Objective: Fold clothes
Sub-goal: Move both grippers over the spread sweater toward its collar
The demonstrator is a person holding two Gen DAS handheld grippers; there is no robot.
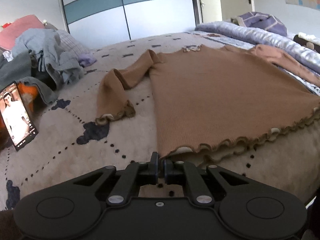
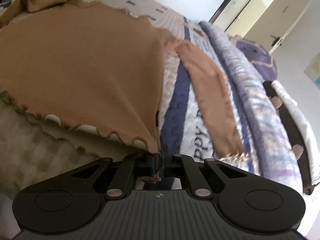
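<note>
A brown ribbed long-sleeved top [image 1: 216, 100] lies flat on the bed, its ruffled hem toward me. One sleeve [image 1: 118, 88] is bent out to the left; the other sleeve [image 2: 212, 92] runs over the purple quilt on the right. My left gripper [image 1: 161, 163] is shut, and the hem's left corner runs down between its fingertips. In the right wrist view the top [image 2: 84, 68] fills the left half, and my right gripper [image 2: 159, 165] is shut on the hem's right corner, with ruffled fabric bunched between its fingers.
A beige bedspread [image 1: 60, 144] with dark dots covers the bed. A pile of grey and blue clothes [image 1: 44, 60] sits at the left, with a lit phone [image 1: 18, 116] propped beside it. A purple quilt [image 2: 250, 100] lies along the right. A wardrobe [image 1: 124, 6] stands behind.
</note>
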